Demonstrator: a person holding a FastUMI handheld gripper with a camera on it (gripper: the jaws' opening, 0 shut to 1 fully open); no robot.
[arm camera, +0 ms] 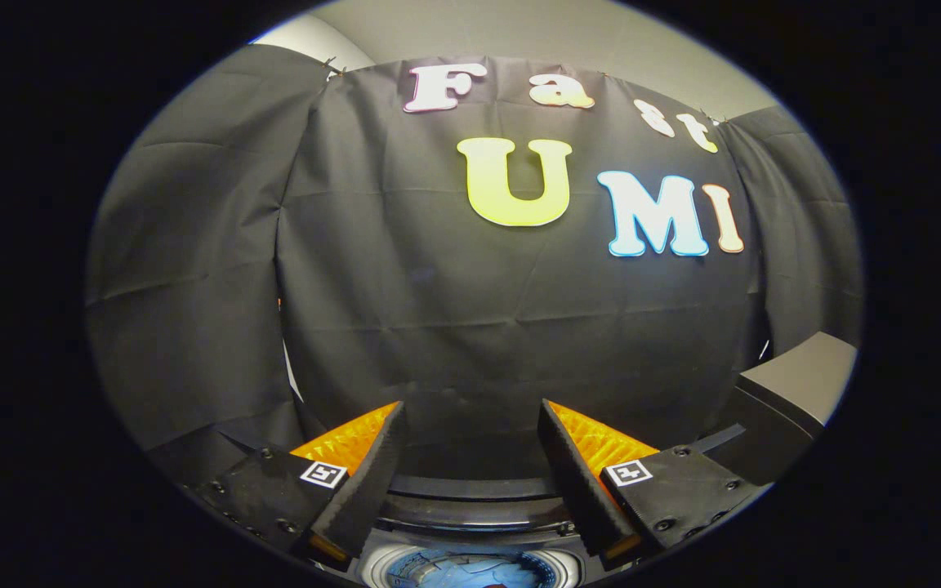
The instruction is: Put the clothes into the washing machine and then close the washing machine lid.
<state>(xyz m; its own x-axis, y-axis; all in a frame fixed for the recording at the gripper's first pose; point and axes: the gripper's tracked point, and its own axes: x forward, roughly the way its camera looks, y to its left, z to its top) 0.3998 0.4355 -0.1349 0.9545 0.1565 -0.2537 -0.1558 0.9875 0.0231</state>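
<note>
Your gripper (470, 425) hangs spread wide, grasping nothing, facing the far black cloth wall (479, 310). The round-mouthed washing machine (470, 567), blue-lined drum facing up, sits just below the fingers (372, 482); open room ahead.

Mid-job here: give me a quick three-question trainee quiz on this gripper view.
1. True or false: the gripper holds a garment.
2. What lies below and between the fingers? A) a laundry basket B) the washing machine drum C) a table
3. Fill in: the grey washing machine lid stands to the ____ of the fingers.

Key: 1 false, the fingers are apart with nothing between them; 2 B; 3 right.
</note>
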